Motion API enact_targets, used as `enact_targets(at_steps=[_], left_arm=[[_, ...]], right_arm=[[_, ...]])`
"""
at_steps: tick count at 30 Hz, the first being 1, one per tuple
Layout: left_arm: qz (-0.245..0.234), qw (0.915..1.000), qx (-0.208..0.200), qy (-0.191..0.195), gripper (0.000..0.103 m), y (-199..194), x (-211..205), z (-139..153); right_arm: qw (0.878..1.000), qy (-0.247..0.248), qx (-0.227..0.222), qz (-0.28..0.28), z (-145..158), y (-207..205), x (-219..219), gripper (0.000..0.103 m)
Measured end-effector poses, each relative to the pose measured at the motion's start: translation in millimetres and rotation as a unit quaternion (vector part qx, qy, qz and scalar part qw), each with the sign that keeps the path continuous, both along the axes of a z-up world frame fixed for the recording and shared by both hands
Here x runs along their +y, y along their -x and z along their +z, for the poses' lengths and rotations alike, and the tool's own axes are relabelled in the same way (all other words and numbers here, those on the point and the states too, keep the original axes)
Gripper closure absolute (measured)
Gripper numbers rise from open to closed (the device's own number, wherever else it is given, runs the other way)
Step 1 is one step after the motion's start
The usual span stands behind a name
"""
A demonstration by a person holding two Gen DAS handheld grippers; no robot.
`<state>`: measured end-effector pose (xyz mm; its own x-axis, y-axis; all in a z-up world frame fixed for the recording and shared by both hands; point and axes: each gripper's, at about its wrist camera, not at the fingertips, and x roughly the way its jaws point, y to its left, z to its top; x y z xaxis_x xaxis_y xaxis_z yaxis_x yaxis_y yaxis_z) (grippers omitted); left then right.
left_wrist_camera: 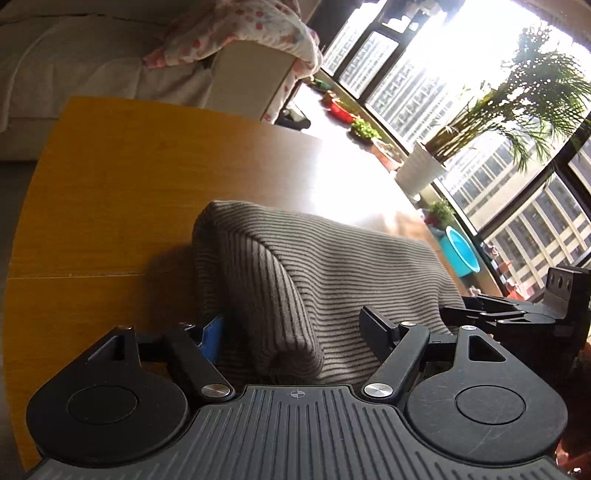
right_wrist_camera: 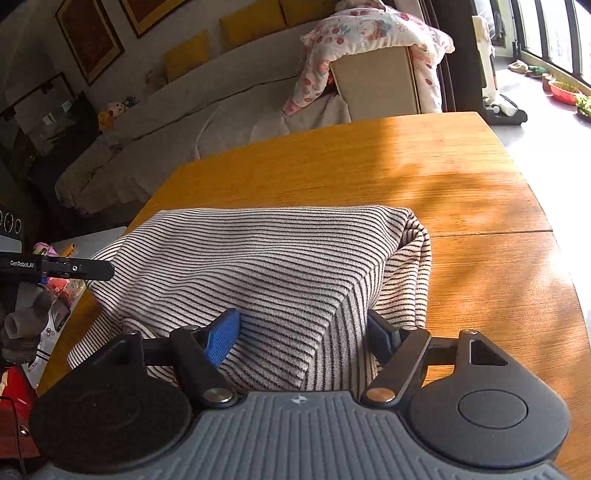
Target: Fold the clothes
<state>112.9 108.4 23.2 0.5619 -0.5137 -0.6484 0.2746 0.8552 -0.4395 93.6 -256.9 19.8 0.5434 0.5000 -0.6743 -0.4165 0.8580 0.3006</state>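
A white garment with thin black stripes point(right_wrist_camera: 273, 258) hangs over the wooden table point(right_wrist_camera: 424, 170), lifted at both near corners. My right gripper point(right_wrist_camera: 303, 332) has its blue-padded fingers point(right_wrist_camera: 223, 334) closed on a thick bunch of the striped cloth. My left gripper point(left_wrist_camera: 291, 332) also grips a fold of the same garment point(left_wrist_camera: 314, 258) between its fingers point(left_wrist_camera: 212, 338). The right gripper's body shows at the right edge of the left wrist view point(left_wrist_camera: 517, 317). The left gripper's body shows at the left of the right wrist view point(right_wrist_camera: 55, 267).
A grey sofa point(right_wrist_camera: 184, 122) with a floral quilt point(right_wrist_camera: 365, 29) stands beyond the table's far edge. Windows, a white potted palm point(left_wrist_camera: 421, 171) and a blue basin point(left_wrist_camera: 461, 254) lie to the right. Clutter sits low at left point(right_wrist_camera: 55, 288).
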Motion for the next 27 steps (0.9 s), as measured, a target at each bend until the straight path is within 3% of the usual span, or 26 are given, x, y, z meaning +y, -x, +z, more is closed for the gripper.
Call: enact_targets(at_steps=[2, 3, 6, 9, 14, 17, 21, 23, 27], left_arm=[[-0.005, 0.9998, 0.008, -0.015, 0.046, -6, -9, -11], [-0.006, 0.9997, 0.009, -0.020, 0.056, -11, -13, -13], [-0.002, 0.9998, -0.006, -0.019, 0.074, -36, -20, 2], [0.001, 0.9991, -0.033, -0.026, 0.077, -50, -25, 24], [-0.039, 0.9970, -0.066, 0.008, 0.077, -10, -30, 51], [-0.052, 0.9966, -0.063, -0.013, 0.076, 12, -38, 36], [-0.032, 0.9976, -0.030, -0.054, 0.073, 18, -35, 3], [-0.020, 0.9983, -0.014, -0.054, 0.069, 14, -27, -9], [-0.022, 0.9967, -0.028, -0.072, 0.062, 22, -28, 1]], right_arm=[[1.000, 0.012, -0.021, 0.014, 0, 0, 3, 0.050], [1.000, 0.011, -0.027, 0.013, 3, -3, 4, 0.057], [0.998, 0.020, -0.054, 0.003, 14, -25, 13, 0.071], [0.997, 0.011, -0.073, 0.001, 26, -27, 6, 0.085], [0.995, -0.012, -0.096, 0.001, 47, -23, -10, 0.086], [0.996, -0.017, -0.088, -0.006, 42, -14, -20, 0.086], [0.997, 0.022, -0.071, -0.018, 4, -1, -16, 0.086], [0.995, 0.046, -0.092, -0.014, -2, 3, -7, 0.084], [0.988, 0.089, -0.124, -0.003, 1, 3, 7, 0.080]])
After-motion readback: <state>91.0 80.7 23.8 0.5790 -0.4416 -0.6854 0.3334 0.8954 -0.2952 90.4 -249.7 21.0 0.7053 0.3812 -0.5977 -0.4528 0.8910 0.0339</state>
